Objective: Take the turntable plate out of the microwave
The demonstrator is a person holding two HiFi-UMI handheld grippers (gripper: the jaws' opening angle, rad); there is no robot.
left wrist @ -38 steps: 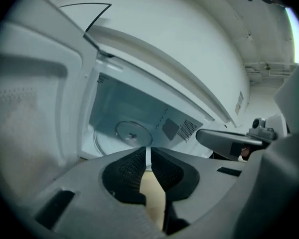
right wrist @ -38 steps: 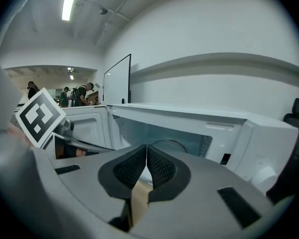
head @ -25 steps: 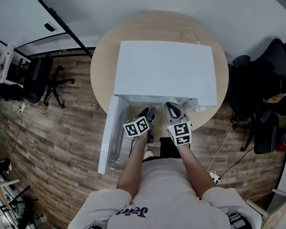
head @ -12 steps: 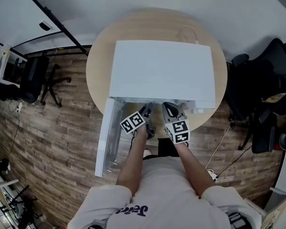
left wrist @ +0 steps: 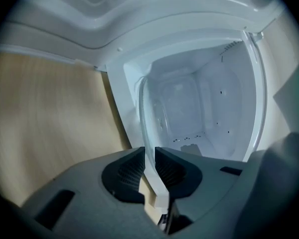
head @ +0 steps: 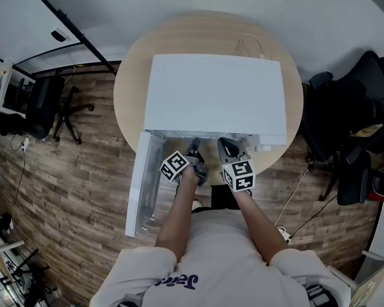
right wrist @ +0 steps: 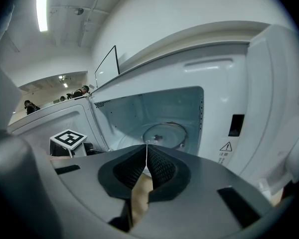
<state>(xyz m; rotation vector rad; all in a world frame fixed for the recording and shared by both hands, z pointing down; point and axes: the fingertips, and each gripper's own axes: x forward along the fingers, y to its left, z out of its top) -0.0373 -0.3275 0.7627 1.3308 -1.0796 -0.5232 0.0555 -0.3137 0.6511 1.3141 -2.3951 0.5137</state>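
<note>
The white microwave (head: 214, 94) stands on a round wooden table (head: 131, 101) with its door (head: 141, 184) swung open to the left. The clear glass turntable plate (right wrist: 164, 133) lies flat on the cavity floor. My left gripper (head: 193, 147) reaches into the opening, rolled on its side. In the left gripper view its jaws (left wrist: 149, 166) are closing, and the plate's rim (left wrist: 142, 108) runs between the pads, which look to be touching it. My right gripper (head: 225, 144) hovers at the front of the opening, shut (right wrist: 146, 158) with nothing held.
The microwave's control panel (right wrist: 234, 128) is to the right of the cavity. A white cable (head: 253, 45) lies behind the microwave. Black office chairs (head: 345, 126) stand to the right and another (head: 51, 107) to the left on the wood floor.
My left gripper has rolled about its axis and pushed a little further into the opening. The right gripper has sunk slightly in front of the cavity.
</note>
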